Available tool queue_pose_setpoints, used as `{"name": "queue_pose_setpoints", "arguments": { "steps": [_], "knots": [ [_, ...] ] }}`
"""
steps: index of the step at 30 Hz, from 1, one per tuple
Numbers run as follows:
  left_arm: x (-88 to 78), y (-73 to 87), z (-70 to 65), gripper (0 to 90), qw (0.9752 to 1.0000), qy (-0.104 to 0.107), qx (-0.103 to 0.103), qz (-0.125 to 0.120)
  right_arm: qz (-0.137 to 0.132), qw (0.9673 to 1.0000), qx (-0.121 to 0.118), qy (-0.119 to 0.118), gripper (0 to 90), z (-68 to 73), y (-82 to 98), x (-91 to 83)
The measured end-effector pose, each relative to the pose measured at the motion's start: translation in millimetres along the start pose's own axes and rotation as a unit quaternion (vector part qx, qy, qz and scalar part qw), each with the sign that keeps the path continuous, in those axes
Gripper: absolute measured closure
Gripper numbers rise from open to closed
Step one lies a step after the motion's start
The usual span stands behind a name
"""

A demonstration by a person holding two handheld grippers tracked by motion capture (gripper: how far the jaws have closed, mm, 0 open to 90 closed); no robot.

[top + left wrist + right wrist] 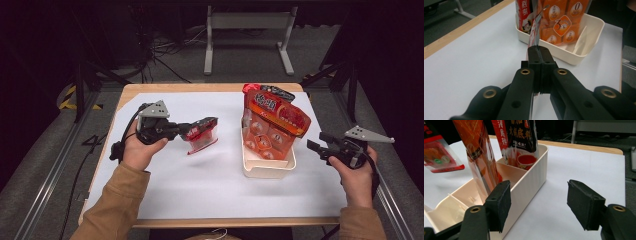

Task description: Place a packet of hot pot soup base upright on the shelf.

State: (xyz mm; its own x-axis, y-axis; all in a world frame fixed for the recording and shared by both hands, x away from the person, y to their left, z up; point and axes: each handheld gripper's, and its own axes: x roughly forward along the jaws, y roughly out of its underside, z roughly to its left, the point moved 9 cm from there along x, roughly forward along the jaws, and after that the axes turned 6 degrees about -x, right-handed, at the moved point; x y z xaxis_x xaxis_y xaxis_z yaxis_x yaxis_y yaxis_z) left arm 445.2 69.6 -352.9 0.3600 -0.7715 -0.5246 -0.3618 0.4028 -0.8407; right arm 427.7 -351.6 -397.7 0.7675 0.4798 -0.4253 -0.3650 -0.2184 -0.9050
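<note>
My left gripper (191, 132) is shut on the edge of a small red sachet (203, 135) and holds it in the air above the white table cover, left of the cream tray (267, 169). In the left gripper view the closed jaws (539, 48) pinch the sachet (535, 31), which points toward the tray (576, 58). My right gripper (314, 143) stands open beside the tray's right wall (531, 178), with nothing between its pads (499, 205). An orange pouch (276, 122) and a red-and-black pouch (521, 135) stand upright in the tray.
The tray has dividers, and its near compartment (451, 205) holds nothing. The white cover (200, 185) ends at the wooden table edges. A metal stand (247, 35) is on the floor behind the table. The held sachet (440, 155) hangs left of the tray.
</note>
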Motion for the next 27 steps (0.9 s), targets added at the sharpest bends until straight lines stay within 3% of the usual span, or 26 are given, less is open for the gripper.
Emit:
{"name": "queue_pose_setpoints", "arguments": {
  "steps": [4,15,24,27],
  "knots": [
    [-6.6,-1.1,-4.9,90.0,0.9999,0.006,0.009,0.01,0.001,1.0,0.003,0.001,35.7,-1.1,0.9,-0.5],
    [-21.4,-9.4,-16.7,90.0,0.9995,0.016,0.028,0.008,0.002,1.0,0.003,-0.001,35.7,-1.3,1.5,-0.7],
    [-20.4,-18.6,-24.6,90.0,0.9989,0.03,0.036,-0.004,0.002,1.0,0.004,0.001,35.7,-2.9,1.8,-1.7],
    [-18.5,-23.5,-26.7,90.0,0.9984,0.031,0.042,-0.023,0.002,1.0,0.005,-0.001,35.7,-3.0,1.8,-1.1]
  ]
}}
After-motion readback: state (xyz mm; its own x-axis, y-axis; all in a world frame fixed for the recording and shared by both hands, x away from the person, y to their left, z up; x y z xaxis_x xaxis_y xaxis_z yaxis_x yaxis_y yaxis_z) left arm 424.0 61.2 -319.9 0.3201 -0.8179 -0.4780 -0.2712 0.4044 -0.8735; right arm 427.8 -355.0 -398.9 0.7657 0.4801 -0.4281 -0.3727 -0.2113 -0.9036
